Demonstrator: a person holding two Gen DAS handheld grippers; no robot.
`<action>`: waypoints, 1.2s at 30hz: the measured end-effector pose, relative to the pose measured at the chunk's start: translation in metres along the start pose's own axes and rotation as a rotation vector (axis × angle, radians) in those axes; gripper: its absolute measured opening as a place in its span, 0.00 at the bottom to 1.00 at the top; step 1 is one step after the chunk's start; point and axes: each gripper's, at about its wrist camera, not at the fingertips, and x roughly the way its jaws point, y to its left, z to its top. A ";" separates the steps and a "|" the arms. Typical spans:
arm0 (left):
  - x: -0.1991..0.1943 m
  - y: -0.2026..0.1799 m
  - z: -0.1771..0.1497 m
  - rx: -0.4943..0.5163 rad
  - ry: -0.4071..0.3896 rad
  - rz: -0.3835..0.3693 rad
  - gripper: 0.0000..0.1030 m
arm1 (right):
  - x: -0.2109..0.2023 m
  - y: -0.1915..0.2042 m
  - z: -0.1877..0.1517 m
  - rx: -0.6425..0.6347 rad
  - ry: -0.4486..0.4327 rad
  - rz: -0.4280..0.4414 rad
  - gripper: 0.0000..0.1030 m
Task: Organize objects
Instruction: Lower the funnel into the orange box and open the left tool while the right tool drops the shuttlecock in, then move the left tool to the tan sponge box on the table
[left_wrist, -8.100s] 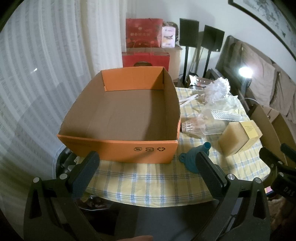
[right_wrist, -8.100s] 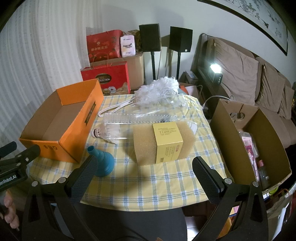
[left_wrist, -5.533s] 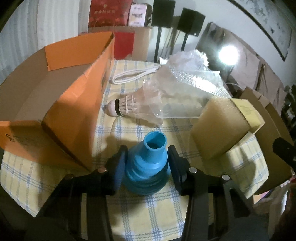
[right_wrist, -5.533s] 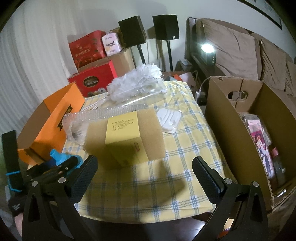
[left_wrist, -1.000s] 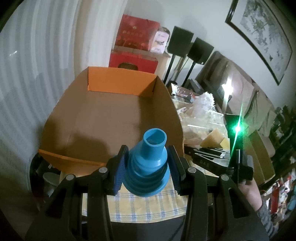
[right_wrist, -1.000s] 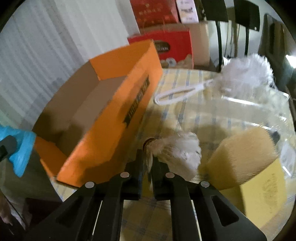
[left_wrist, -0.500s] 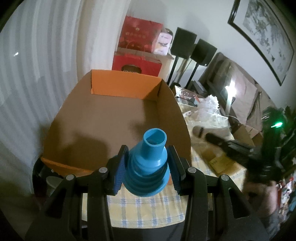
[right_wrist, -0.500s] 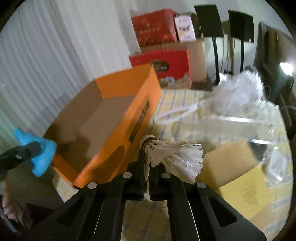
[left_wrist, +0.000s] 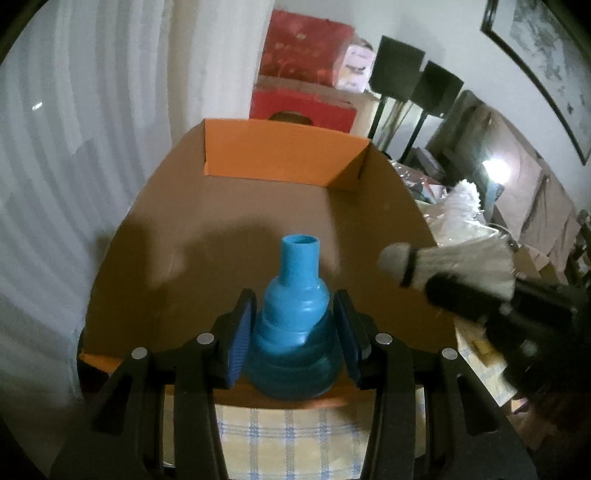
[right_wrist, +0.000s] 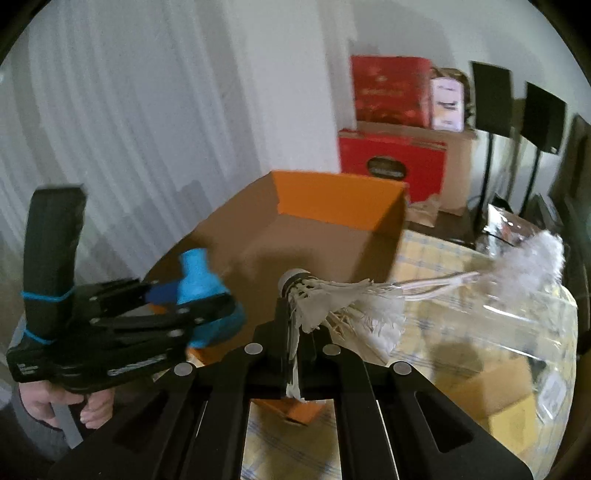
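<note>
Blue silicone funnel (left_wrist: 291, 325) flexes in our left tool (left_wrist: 293, 332); right tool (right_wrist: 295, 332) pinches the fragile shuttlecock (right_wrist: 332, 299) by its feathers.

The left wrist camera sits just behind its jaws and looks steeply down into the orange box (left_wrist: 280, 221), close above the near wall, with the right gripper (left_wrist: 447, 295) just right of the jaws. The right wrist camera looks forward and down past its own jaws from the right side of the box (right_wrist: 332, 229), the left gripper (right_wrist: 173, 299) to the left of them. Both views share the box, the checked bench (right_wrist: 424, 258), the red cartons (left_wrist: 303, 103) and the white duster (right_wrist: 535, 254) beyond the jaws.
</note>
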 end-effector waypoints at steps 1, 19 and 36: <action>0.001 0.002 0.000 -0.006 0.002 0.003 0.39 | 0.006 0.003 -0.002 -0.008 0.013 0.001 0.03; -0.034 0.027 0.000 -0.073 -0.079 0.017 0.77 | -0.004 0.016 -0.009 -0.045 0.056 0.010 0.42; -0.060 -0.012 -0.009 0.026 -0.130 -0.005 1.00 | -0.061 -0.023 -0.026 0.076 -0.012 -0.099 0.81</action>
